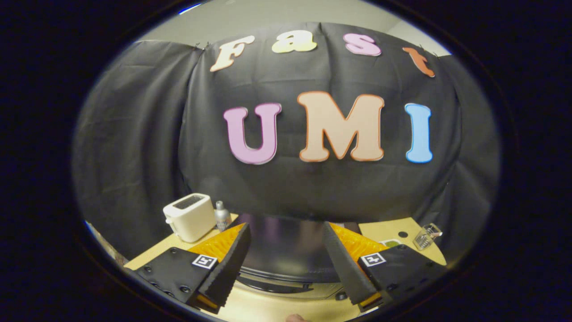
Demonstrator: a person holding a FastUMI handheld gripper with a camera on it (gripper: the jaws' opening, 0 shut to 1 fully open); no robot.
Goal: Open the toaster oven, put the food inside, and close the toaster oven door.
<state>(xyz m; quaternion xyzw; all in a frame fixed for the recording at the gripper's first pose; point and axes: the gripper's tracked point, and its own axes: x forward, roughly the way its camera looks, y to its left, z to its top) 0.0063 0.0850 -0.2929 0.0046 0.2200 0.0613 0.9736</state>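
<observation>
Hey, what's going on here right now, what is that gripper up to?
A person is holding the gripper above a wooden table. Its fingers are spread open, holding nothing, with the dark glossy top of the toaster oven between and just below them. Whether the door is open or shut can't be told from here. Beyond the left finger stand a cream pop-up toaster and a small silver bottle; beyond the right finger sits a clear glass.

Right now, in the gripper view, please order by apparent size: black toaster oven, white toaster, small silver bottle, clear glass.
1. Black toaster oven, nearest.
2. White toaster.
3. Small silver bottle and clear glass: too alike.
</observation>
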